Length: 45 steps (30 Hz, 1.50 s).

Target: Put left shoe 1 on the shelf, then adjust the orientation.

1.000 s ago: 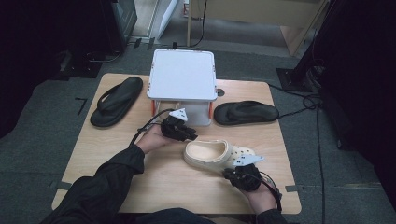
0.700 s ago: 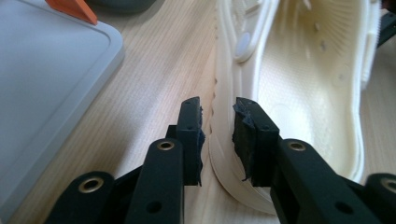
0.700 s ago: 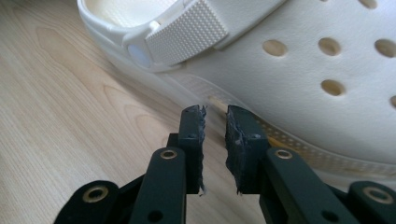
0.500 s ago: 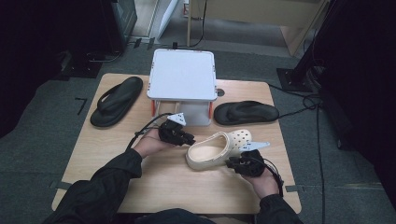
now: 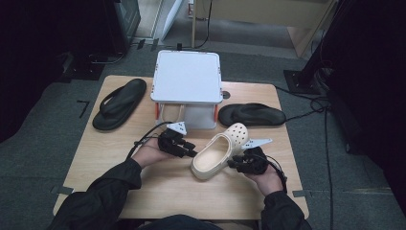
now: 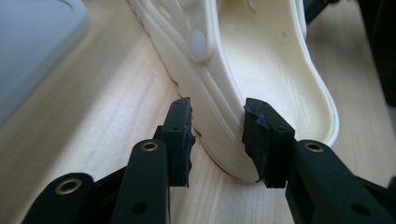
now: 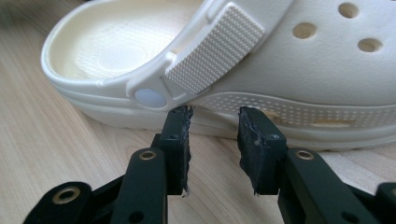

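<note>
Straddling the cream clog's (image 6: 261,70) heel rim, the left gripper (image 6: 217,140) has just loosened, apparently clear; right gripper (image 7: 214,144) open beside it.

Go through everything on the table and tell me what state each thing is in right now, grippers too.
Cream clog: upright on its sole, lying at a slant.
Left gripper: open, jaws just opened, straddling the clog's side wall.
Right gripper: open, jaws just opened, facing the clog's side.
Left black sandal: flat, untouched.
Right black sandal: flat, untouched.
White box: lid closed.
</note>
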Each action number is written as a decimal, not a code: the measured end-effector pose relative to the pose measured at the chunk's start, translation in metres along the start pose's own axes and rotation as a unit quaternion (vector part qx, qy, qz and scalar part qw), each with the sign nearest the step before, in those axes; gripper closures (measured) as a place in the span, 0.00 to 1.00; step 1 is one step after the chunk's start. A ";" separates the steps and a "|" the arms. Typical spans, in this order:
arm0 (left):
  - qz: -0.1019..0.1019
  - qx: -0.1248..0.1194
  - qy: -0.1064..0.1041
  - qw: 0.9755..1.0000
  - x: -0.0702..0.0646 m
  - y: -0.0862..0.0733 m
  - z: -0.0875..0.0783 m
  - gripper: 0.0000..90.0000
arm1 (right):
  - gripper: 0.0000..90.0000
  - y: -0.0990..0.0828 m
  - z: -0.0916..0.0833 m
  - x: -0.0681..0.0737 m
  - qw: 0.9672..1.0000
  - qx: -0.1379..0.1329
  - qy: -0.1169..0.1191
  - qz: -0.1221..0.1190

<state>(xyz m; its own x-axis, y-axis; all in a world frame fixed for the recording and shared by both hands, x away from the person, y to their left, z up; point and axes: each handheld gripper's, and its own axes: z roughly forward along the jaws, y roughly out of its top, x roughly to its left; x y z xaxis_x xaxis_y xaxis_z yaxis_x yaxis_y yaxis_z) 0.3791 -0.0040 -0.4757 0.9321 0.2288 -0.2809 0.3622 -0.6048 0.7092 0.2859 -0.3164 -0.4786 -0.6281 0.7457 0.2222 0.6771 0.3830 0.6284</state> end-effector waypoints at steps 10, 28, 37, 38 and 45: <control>-0.015 -0.044 0.022 0.999 0.008 0.010 -0.038 0.62 | 0.51 0.007 -0.033 0.000 0.996 -0.082 -0.033 0.023; -0.026 -0.083 0.052 0.995 0.013 0.024 -0.088 0.57 | 0.43 0.048 0.006 0.017 0.989 -0.093 -0.119 0.004; -0.043 -0.096 0.061 0.993 0.022 0.030 -0.114 0.56 | 0.53 0.049 0.018 0.024 0.977 -0.085 -0.192 -0.036; -0.047 -0.097 0.067 0.992 0.024 0.031 -0.118 0.56 | 0.54 0.048 0.018 0.024 0.978 -0.087 -0.188 -0.032; -0.067 -0.118 0.089 0.987 0.034 0.035 -0.140 0.56 | 0.75 0.048 0.014 0.022 0.976 -0.095 -0.191 -0.037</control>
<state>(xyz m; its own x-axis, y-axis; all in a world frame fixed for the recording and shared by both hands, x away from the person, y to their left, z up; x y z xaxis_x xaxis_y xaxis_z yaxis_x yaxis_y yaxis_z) 0.4248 0.0894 -0.3701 0.8550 0.4369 -0.2796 0.4543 -0.3707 0.8101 0.3098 -0.2734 -0.4542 -0.4601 0.8822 -0.1003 0.5292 0.3631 0.7669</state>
